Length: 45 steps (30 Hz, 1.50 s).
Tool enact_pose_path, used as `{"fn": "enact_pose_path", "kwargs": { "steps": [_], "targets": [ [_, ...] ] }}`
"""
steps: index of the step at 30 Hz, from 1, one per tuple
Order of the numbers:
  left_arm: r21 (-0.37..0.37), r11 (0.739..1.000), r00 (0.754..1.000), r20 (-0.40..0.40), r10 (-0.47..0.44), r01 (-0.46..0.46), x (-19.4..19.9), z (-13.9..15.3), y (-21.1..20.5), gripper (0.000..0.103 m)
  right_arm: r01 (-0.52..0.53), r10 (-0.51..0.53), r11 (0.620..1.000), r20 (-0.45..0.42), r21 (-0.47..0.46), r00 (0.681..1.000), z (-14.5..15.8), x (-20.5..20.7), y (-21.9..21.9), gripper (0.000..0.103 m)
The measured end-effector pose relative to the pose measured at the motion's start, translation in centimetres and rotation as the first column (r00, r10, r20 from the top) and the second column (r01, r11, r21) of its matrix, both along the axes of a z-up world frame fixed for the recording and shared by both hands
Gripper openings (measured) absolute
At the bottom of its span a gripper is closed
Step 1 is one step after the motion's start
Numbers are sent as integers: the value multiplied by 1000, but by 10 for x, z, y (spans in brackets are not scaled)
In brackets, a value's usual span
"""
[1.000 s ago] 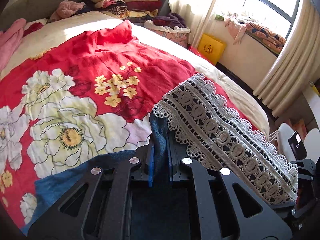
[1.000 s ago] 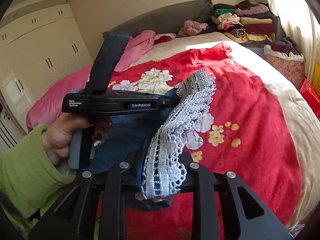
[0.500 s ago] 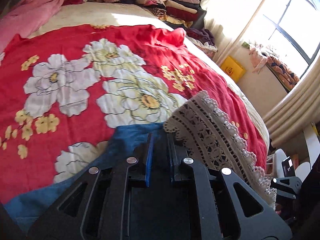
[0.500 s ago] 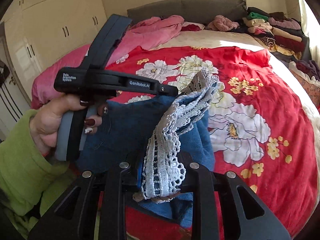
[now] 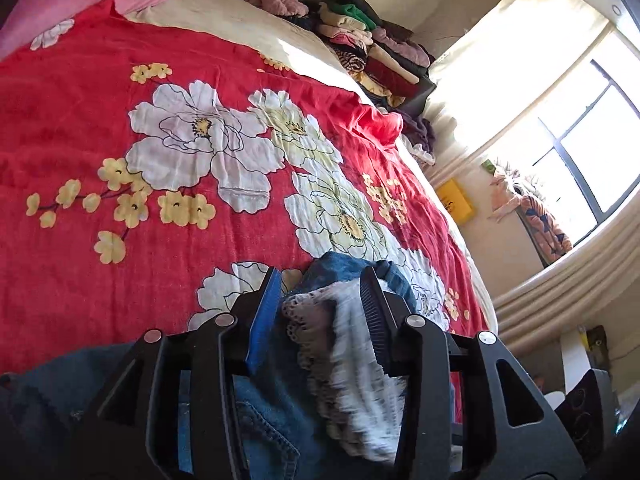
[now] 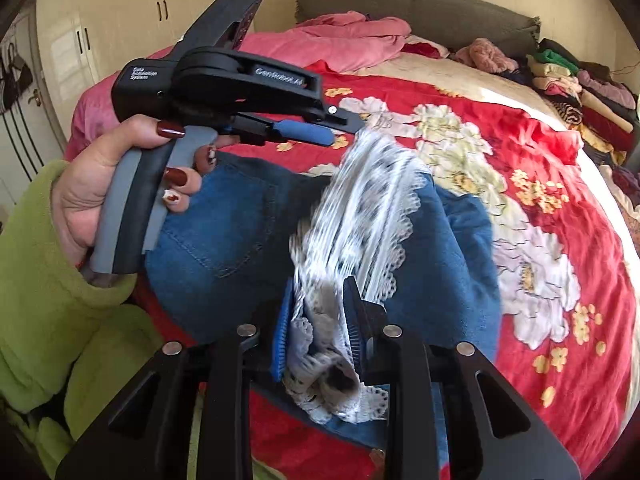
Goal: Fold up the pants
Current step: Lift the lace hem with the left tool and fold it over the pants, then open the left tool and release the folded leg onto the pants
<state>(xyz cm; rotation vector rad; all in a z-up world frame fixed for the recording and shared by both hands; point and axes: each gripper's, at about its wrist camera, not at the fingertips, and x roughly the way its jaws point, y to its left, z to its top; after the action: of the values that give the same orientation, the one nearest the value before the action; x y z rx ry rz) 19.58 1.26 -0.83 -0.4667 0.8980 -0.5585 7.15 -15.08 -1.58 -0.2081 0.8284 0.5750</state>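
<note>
We see blue denim pants [image 6: 248, 224] with stitched seams and an openwork white lace trim [image 6: 372, 208]. Under them lies a matt, crinkled floral bedspread [image 5: 120, 120]; our grippers' black plastic looks smooth.

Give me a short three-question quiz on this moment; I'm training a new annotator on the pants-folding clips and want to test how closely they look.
1. True or false: the pants are blue denim with white lace trim.
2. What lies between the fingers of the right gripper? A) the red floral bedspread B) the lace-trimmed hem C) a pink blanket
3. Fill in: the hand holding the left gripper wears a ____ sleeve.

Key
1. True.
2. B; its jaws are opening with the lace between them.
3. Green. The left gripper's jaws are also opening, with lace and denim in the gap.
</note>
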Motion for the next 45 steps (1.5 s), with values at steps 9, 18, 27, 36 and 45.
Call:
{"fn": "enact_pose_path", "kwargs": {
  "steps": [9, 18, 27, 36, 45],
  "targets": [
    [-11, 1000, 999, -17, -29, 29, -1, -9, -6, 47, 7, -10, 999, 60, 54, 998, 24, -6, -17, 51],
    [21, 997, 994, -87, -69, 71, -4, -33, -27, 52, 223, -228, 969, 39, 103, 973, 22, 34, -84, 54],
    [101, 992, 997, -48, -68, 73, 0, -36, -51, 17, 277, -272, 952, -60, 131, 960, 11, 113, -107, 55],
    [154, 985, 990, 105, -98, 82, -28, 5, -43, 11, 280, -199, 932, -322, 230, 926, -34, 183, -105, 53],
    [241, 969, 998, 17, -54, 48, -11, -31, -38, 23, 374, -306, 898, -282, 231, 909, -39, 176, -123, 14]
  ]
}}
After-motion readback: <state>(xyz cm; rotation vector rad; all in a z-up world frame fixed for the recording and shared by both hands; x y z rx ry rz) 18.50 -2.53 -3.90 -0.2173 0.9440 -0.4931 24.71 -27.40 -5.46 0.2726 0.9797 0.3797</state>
